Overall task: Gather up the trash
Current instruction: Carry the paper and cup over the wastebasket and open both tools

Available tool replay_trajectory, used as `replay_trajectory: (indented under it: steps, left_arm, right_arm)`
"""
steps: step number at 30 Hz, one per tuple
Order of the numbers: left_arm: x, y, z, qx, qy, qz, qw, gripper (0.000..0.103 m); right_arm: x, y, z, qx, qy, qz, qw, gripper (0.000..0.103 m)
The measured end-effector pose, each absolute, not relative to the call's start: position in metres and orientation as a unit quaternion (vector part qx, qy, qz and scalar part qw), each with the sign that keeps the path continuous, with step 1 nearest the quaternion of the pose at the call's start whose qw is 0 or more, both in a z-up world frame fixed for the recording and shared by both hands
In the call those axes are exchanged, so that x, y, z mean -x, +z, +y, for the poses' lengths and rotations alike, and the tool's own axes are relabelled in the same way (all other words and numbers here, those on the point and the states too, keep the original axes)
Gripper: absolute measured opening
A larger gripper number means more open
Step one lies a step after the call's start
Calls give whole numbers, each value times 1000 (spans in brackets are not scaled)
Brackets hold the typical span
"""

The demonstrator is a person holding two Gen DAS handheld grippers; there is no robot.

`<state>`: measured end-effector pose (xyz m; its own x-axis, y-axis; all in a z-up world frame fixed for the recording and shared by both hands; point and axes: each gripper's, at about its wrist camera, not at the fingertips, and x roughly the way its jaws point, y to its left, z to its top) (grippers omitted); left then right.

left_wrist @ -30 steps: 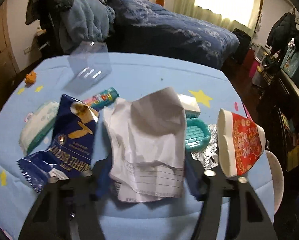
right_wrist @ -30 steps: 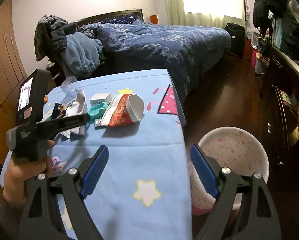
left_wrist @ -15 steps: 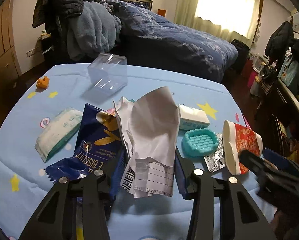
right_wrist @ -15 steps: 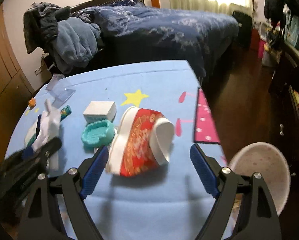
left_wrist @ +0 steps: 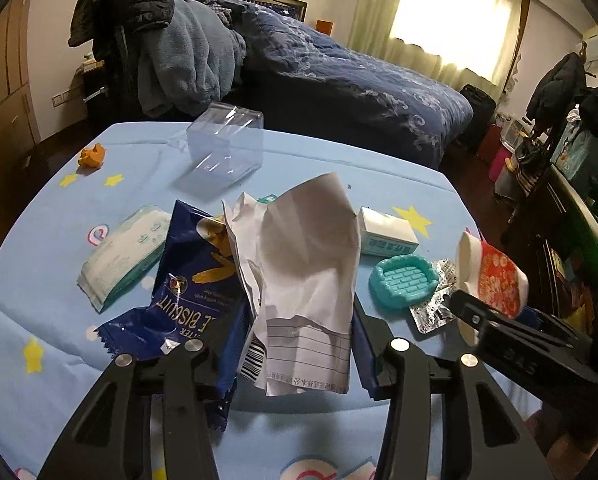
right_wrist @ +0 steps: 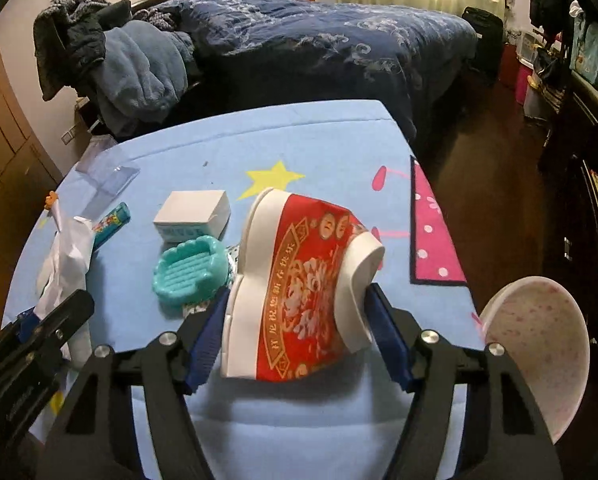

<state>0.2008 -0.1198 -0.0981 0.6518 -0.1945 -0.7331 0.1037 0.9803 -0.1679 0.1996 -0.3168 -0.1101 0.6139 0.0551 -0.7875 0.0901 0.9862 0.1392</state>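
Observation:
My left gripper is shut on a crumpled white paper that stands up between its fingers over the blue table. A blue biscuit wrapper lies to its left. My right gripper has closed around a squashed red and white paper cup lying on its side; both pads touch it. The cup also shows in the left wrist view, at the right. The paper also shows in the right wrist view, at the left.
On the blue star-print tablecloth lie a teal soap dish, a white box, a foil blister pack, a tissue pack, a clear plastic box and an orange scrap. A pink speckled bin stands off the table's right edge. A bed is behind.
My left gripper closed on the paper and lifted it upright. My right gripper moved forward from the table's near edge to the red cup and closed on it.

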Motion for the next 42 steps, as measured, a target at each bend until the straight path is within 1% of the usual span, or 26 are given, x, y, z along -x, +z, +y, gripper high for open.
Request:
replay_trajectory:
  steps: [12,21,42]
  left_arm:
    - [-178,-85,-117,59,-85,398,911,48]
    - [-155,-66,-129,43,-103,377,920,49]
    - [-115,-40,-205,-8,-177,346,921,50]
  right_arm:
    - [-139,-96,-328,-116,16,423,898,69]
    - [-98,-93,-340,-137,20,409,902,69]
    - [-35,-89,-401,-174,-28,377,909,69]
